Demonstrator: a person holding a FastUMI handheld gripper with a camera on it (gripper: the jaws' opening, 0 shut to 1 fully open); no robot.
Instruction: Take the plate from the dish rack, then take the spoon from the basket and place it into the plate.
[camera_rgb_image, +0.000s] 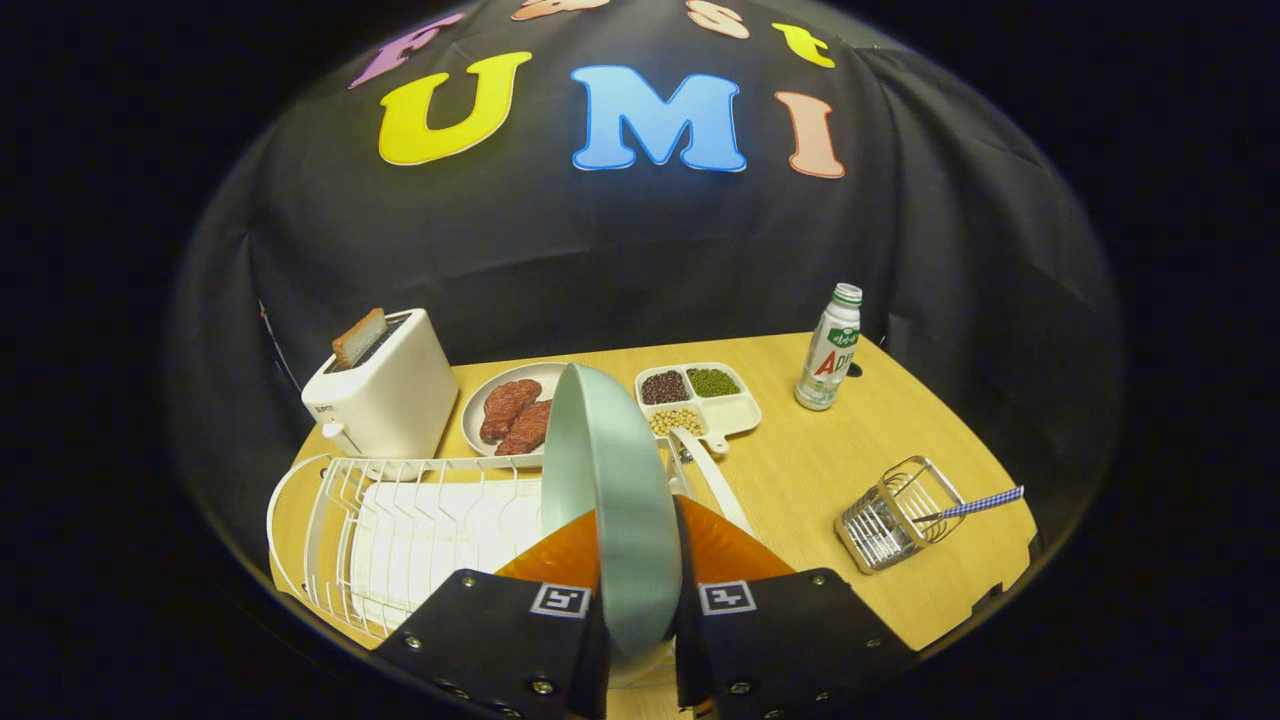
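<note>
tongs (640, 610) clamp pale green plate (610, 480) edge-on above rack (400, 520); basket (895, 515) holds spoon (985, 503).

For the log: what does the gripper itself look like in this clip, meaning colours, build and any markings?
The gripper has two black blocky finger bodies studded with small silver screws. Each carries a square black-and-white fiducial tag on its upper face. Ahead of the black parts, the fingers end in orange, wedge-shaped pads. No cable, hand or sleeve can be made out.
</note>
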